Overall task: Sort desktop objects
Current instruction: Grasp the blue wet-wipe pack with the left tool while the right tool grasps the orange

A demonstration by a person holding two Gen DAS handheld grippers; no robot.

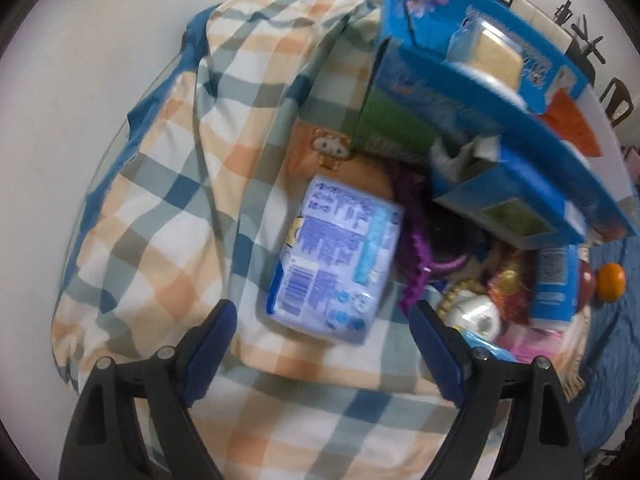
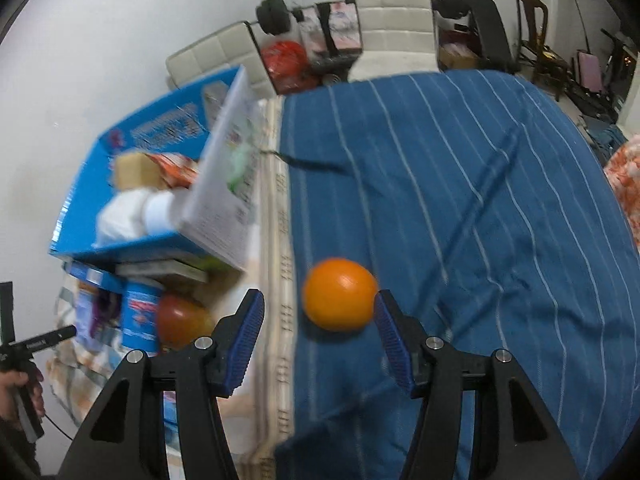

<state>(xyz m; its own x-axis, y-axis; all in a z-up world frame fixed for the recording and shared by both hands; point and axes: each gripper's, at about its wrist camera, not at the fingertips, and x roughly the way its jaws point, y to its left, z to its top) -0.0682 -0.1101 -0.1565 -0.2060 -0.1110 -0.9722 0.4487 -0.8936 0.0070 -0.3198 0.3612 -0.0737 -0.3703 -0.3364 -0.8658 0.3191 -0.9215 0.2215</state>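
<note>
- Your left gripper (image 1: 322,334) points steeply down at the checked cloth (image 1: 160,216), its jaws standing wide apart with nothing gripped.
- Between and just beyond those blue pads (image 1: 208,344) lies a pale blue plastic packet (image 1: 336,260), flat on the checks, printed side up; the pads don't touch it.
- To the packet's right sits a jumble: something purple (image 1: 416,264), a white roll (image 1: 480,316), a red-gold wrapper (image 1: 508,288) and a blue carton (image 1: 554,280). It's too blurred to name more.
- Above them an open blue cardboard box (image 1: 460,80) looms, holding a pale yellow block (image 1: 496,52).
- Your right gripper (image 2: 320,320) hangs over the blue striped cloth (image 2: 460,184), jaws parted.
- The orange (image 2: 339,294) rests on that striped cloth, right at the tips; the right-hand pad (image 2: 390,332) looks to be at its edge, the left one clear of it. No clamp on it.
- Left of the orange, past the cloth's pale border, a reddish apple (image 2: 180,320) sits beside the blue carton (image 2: 140,316).
- At the left edge of the right wrist view, a hand (image 2: 20,396) holds the other tool's handle.
</note>
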